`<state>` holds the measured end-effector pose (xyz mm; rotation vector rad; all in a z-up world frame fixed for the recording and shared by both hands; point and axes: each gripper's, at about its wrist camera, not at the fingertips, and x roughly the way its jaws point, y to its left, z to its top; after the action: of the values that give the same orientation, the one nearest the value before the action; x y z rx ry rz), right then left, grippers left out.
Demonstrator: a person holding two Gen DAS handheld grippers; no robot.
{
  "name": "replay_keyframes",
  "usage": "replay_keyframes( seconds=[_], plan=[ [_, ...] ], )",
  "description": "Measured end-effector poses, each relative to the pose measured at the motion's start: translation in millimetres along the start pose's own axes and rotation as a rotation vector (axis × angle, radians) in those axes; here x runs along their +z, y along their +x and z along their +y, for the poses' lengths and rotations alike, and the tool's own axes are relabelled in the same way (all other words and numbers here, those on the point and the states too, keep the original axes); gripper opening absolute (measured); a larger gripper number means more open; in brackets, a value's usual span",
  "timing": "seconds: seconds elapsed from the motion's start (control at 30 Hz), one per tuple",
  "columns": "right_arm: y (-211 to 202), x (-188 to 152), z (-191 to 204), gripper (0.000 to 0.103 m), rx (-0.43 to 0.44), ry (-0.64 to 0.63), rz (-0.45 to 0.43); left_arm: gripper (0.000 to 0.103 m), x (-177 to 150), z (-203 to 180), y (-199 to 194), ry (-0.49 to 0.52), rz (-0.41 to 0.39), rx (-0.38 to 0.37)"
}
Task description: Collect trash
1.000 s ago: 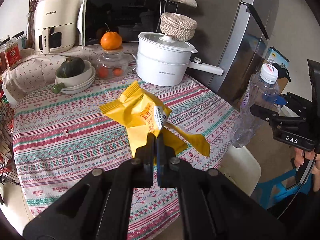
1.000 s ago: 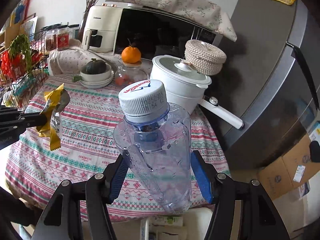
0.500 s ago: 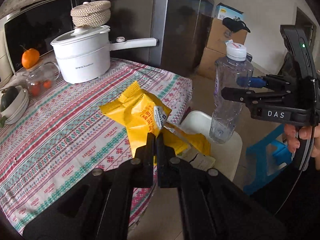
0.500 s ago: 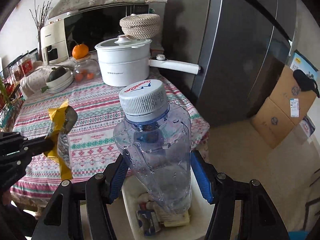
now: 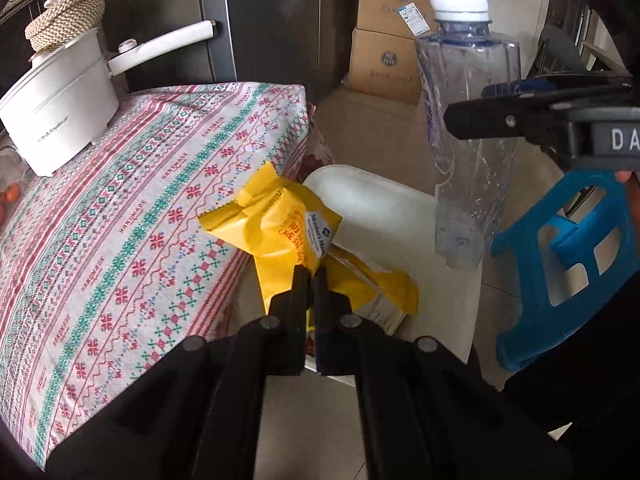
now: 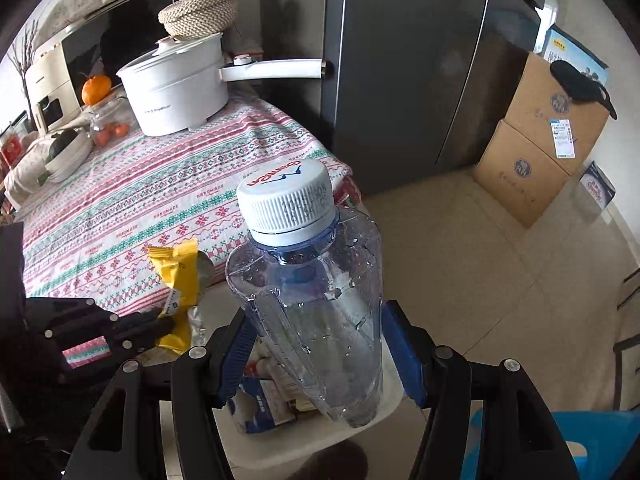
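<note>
My left gripper (image 5: 311, 276) is shut on a crumpled yellow snack wrapper (image 5: 280, 224) and holds it over the near rim of a white trash bin (image 5: 372, 200) that stands on the floor beside the table. My right gripper (image 6: 316, 344) is shut on an empty clear plastic bottle (image 6: 316, 304) with a white cap and holds it upright above the same bin (image 6: 304, 440). The bottle (image 5: 468, 132) also shows in the left wrist view, and the wrapper (image 6: 180, 280) in the right wrist view. The bin holds paper and carton trash.
The table with a patterned cloth (image 5: 120, 216) is on the left, with a white pot (image 5: 56, 96) on it. A dark fridge (image 6: 400, 60) and cardboard boxes (image 6: 536, 136) stand behind. A blue stool (image 5: 560, 264) is at the right of the bin.
Both grippers swung from above the table to the right and down, over the trash bin on the floor. Each still holds its item.
</note>
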<state>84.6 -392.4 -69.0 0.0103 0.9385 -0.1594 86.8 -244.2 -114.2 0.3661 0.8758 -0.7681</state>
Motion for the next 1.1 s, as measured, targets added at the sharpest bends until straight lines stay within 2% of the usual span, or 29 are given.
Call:
replay_keyframes(
  seconds=[0.1,0.13,0.23,0.27,0.33,0.47,0.7,0.87,1.0,1.1],
  plan=[
    [1.2,-1.4,-1.3,0.064,0.005,0.002,0.006,0.004,-1.8,-0.2,4.6,-0.003,0.012,-0.01],
    [1.5,-1.3,-0.4,0.064,0.005,0.0,0.007,0.012,-1.8,0.6,4.9,-0.006,0.019,-0.01],
    [2.7,-0.6,0.3,0.064,0.006,0.0,0.009,0.047,-0.9,5.3,-0.2,-0.026,0.025,0.0],
    [3.1,-0.1,0.4,0.064,0.008,0.001,0.009,0.053,-0.8,7.2,-4.8,-0.033,0.017,-0.002],
    [3.4,0.3,0.6,0.064,0.013,0.004,0.01,0.058,0.2,11.7,-12.6,-0.042,0.011,0.004],
    [6.7,1.7,3.7,0.065,0.03,0.012,0.022,0.076,-0.7,26.0,-31.5,-0.09,-0.005,0.051],
    [26.3,3.6,20.9,0.065,0.051,-0.006,0.082,0.085,-9.4,57.3,-62.5,-0.187,-0.011,0.162],
    [34.0,5.6,31.1,0.067,0.078,-0.007,0.106,0.095,-19.3,76.8,-80.9,-0.268,-0.022,0.221],
    [27.6,7.0,39.2,0.082,0.076,-0.022,0.078,0.098,-28.4,87.8,-95.8,-0.321,-0.024,0.285],
    [20.4,7.3,44.1,0.084,0.093,-0.012,0.065,0.101,-37.7,94.2,-108.2,-0.369,-0.019,0.324]
  ],
)
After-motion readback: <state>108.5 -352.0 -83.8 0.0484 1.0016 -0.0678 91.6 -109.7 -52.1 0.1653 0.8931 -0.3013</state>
